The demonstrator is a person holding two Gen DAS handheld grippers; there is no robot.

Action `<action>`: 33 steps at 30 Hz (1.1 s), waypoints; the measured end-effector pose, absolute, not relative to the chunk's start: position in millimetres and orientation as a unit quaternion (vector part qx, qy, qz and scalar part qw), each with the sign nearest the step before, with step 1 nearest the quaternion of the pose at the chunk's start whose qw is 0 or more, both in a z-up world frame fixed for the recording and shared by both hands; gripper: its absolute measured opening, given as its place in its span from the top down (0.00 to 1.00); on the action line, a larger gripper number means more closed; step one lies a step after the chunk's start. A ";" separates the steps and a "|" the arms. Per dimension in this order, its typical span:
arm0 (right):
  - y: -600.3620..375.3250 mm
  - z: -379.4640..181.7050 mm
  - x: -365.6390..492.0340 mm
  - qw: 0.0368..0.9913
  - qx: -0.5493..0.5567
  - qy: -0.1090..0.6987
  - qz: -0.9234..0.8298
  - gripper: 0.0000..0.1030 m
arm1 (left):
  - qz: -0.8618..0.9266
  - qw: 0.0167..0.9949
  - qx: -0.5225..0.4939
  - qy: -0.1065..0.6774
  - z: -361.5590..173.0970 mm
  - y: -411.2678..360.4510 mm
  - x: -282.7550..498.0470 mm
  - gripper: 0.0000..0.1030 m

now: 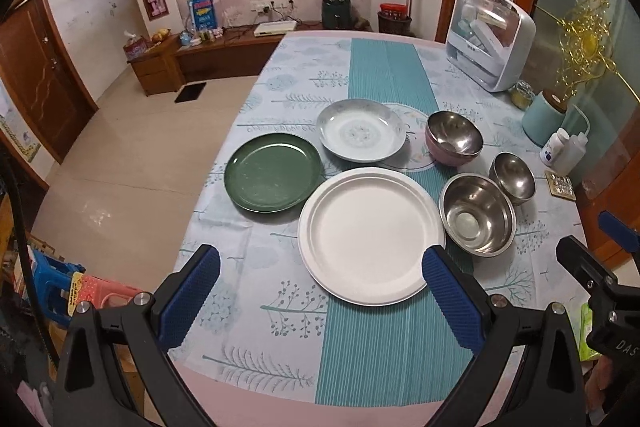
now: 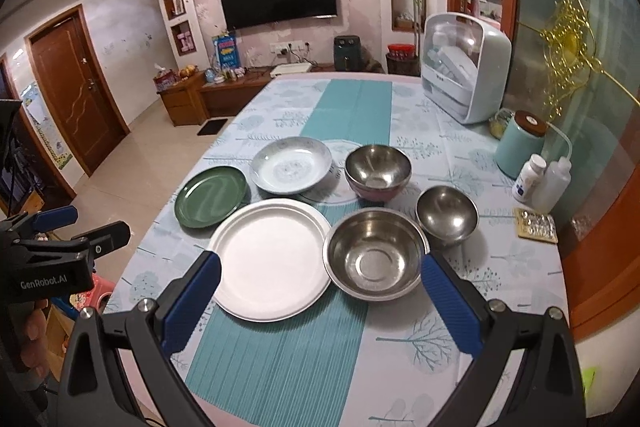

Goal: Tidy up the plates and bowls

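A white plate (image 1: 370, 235) (image 2: 270, 257) lies nearest on the table. A green plate (image 1: 273, 177) (image 2: 212, 195) lies to its left, and a pale blue patterned deep plate (image 1: 360, 135) (image 2: 291, 165) behind it. A large steel bowl (image 1: 477, 214) (image 2: 375, 253) stands right of the white plate. A small steel bowl (image 1: 513, 177) (image 2: 447, 213) stands further right. A steel bowl with a pink outside (image 1: 454, 139) (image 2: 378, 171) stands at the back. My left gripper (image 1: 320, 291) is open and empty, above the table's near edge. My right gripper (image 2: 320, 295) is open and empty, hovering before the white plate and large bowl.
A white dish cabinet (image 1: 492, 39) (image 2: 466, 67) stands at the table's far right. A teal canister (image 2: 520, 143), two bottles (image 2: 548, 181) and a blister pack on a coaster (image 2: 536, 225) line the right edge. The floor drops off left of the table. The other gripper shows at each view's side.
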State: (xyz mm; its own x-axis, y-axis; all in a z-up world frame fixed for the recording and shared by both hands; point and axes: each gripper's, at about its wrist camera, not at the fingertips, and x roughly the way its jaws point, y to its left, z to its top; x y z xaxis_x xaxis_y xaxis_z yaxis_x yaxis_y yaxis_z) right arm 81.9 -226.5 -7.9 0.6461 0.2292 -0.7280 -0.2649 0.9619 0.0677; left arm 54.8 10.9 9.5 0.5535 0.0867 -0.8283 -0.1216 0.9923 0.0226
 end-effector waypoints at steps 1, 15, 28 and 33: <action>-226.2 -10.9 83.4 0.906 -0.023 0.401 0.134 0.03 | 0.056 0.880 -0.019 0.471 5.9 13.2 57.9 0.03; -189.7 -109.8 127.3 0.845 0.013 0.524 0.104 0.35 | 0.004 0.826 -0.055 0.561 -103.9 75.7 130.5 0.33; -199.1 -215.7 170.3 0.779 0.150 0.603 0.083 0.59 | -0.046 0.758 -0.140 0.636 -216.5 114.6 193.5 0.60; -202.2 -226.9 178.4 0.779 0.162 0.602 0.069 0.68 | -0.059 0.752 -0.144 0.641 -229.7 111.0 203.0 0.60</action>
State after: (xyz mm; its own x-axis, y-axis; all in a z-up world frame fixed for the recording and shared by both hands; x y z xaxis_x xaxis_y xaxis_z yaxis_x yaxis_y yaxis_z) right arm 178.4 -202.2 -226.9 0.2654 0.3021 -0.9156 0.0881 0.9381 0.3351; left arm 203.0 111.0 -229.7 0.1724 -0.2734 -0.9463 -0.0958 0.9515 -0.2924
